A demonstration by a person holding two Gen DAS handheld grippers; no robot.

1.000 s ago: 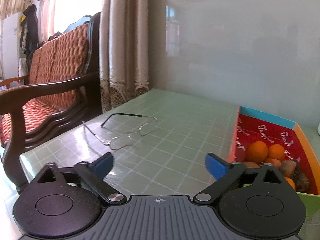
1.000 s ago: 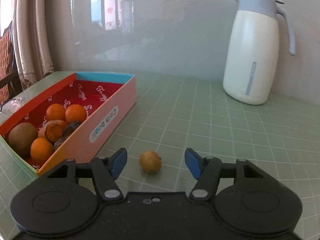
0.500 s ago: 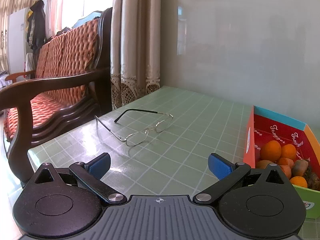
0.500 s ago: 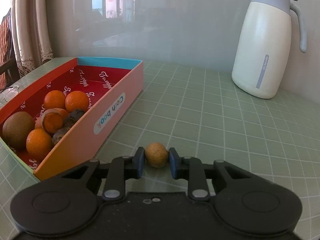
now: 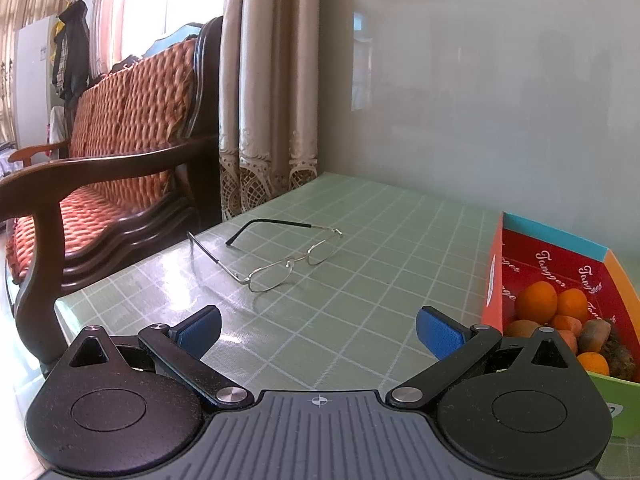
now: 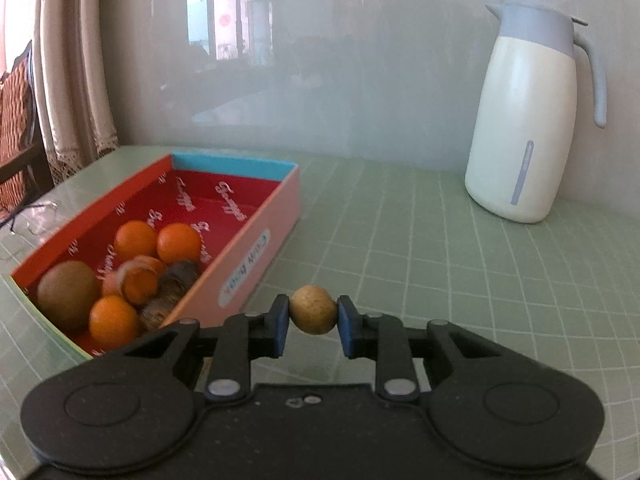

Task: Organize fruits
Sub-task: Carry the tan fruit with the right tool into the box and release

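Left tool (image 5: 318, 330) jaws wide apart over green counter (image 5: 380, 280), spectacles (image 5: 280, 258) at 12 o'clock, fruit box (image 5: 560, 280) at 3 o'clock, wooden sofa (image 5: 112, 152) at 10 o'clock.

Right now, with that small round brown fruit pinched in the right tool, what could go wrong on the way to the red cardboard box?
1. The small round brown fruit is held only at its curved sides by the right tool; it may well slip or squash.
2. The red cardboard box has a raised near wall; a low carry could knock it.
3. The box's near end is crowded with oranges, so a dropped fruit might bounce out.
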